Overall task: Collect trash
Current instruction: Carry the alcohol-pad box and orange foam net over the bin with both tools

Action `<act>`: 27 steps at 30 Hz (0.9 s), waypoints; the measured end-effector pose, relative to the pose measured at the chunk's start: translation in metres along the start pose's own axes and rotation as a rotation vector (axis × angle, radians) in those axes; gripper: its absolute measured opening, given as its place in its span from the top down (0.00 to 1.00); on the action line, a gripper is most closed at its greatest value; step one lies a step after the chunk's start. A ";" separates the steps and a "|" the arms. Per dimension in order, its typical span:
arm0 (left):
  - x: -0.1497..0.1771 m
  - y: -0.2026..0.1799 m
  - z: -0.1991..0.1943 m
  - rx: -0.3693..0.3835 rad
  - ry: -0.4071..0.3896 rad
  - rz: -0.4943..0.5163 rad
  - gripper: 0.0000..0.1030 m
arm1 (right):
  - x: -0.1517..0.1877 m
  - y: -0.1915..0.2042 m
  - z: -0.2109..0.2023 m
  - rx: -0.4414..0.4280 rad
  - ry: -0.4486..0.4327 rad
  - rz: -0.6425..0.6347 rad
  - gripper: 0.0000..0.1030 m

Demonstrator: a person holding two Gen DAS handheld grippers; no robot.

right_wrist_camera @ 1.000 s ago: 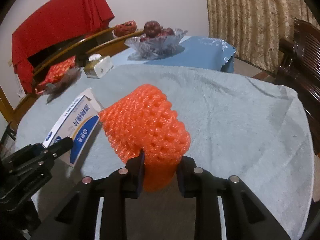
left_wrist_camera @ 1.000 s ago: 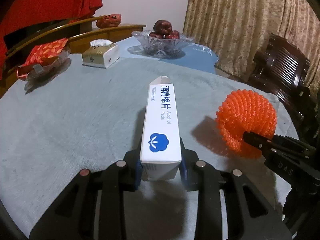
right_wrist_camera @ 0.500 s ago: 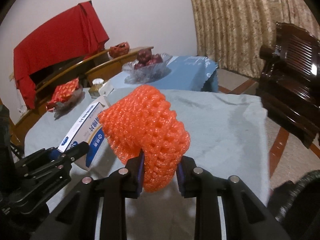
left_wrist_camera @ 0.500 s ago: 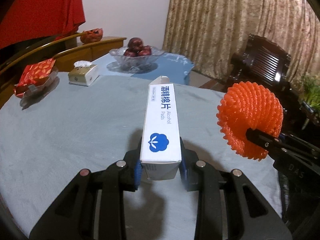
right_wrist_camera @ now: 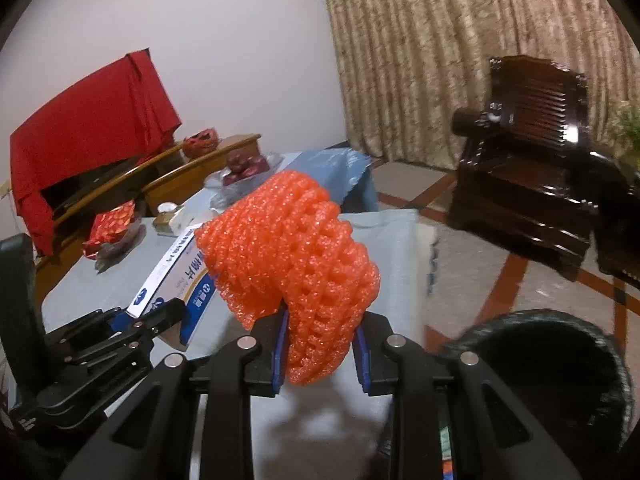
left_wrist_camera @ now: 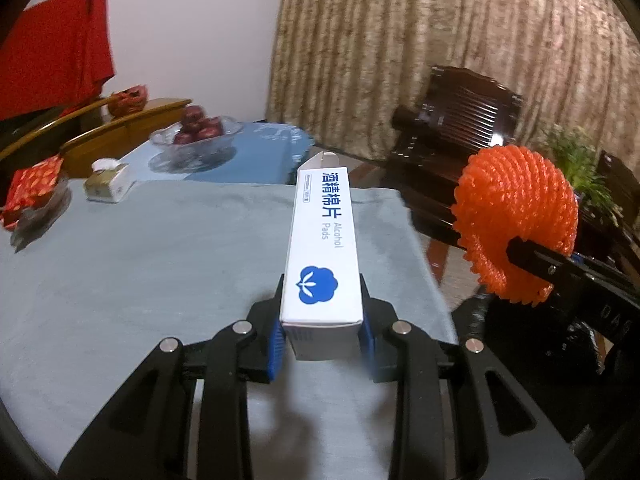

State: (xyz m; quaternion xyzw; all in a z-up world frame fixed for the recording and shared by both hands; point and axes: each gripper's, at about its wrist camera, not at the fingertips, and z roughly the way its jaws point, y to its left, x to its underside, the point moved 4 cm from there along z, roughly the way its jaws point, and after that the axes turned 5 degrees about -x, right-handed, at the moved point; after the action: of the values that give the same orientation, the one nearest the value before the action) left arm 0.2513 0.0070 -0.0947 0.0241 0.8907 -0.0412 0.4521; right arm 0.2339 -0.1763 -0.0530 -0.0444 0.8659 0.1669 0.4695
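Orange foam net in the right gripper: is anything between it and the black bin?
Nothing visible. The orange foam net is clamped in the right gripper, and the black bin sits open, low to its right, with only floor between them.

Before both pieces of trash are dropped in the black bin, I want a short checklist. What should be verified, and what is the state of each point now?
1. Left gripper holds the alcohol pads box firmly: ok, the blue pads press on both sides of its near end.
2. Right gripper holds the orange foam net: ok, the net is squeezed between the pads.
3. Black bin is in reach and open: ok, its mouth shows at the lower right of the right wrist view.
4. Either item is above the bin mouth: not ok, both hang over the grey tablecloth.
5. Room left inside the bin: cannot tell, the inside is dark.
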 end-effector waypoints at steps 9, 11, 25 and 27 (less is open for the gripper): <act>0.009 -0.065 -0.009 0.104 0.007 0.059 0.72 | 0.013 -0.049 -0.054 0.102 -0.038 0.043 0.74; 0.011 -0.078 -0.010 0.126 0.013 0.072 0.72 | 0.018 -0.064 -0.066 0.131 -0.044 0.061 0.74; 0.036 -0.177 0.003 0.275 0.061 0.180 0.72 | 0.067 -0.146 -0.109 0.286 -0.019 0.185 0.74; 0.043 -0.190 0.008 0.290 0.075 0.195 0.72 | 0.071 -0.153 -0.111 0.299 -0.012 0.190 0.74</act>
State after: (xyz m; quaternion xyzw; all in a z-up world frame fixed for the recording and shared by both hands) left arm 0.2170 -0.1828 -0.1240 0.1770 0.8851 -0.1243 0.4120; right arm 0.1414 -0.3517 -0.0939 0.1087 0.8785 0.0800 0.4583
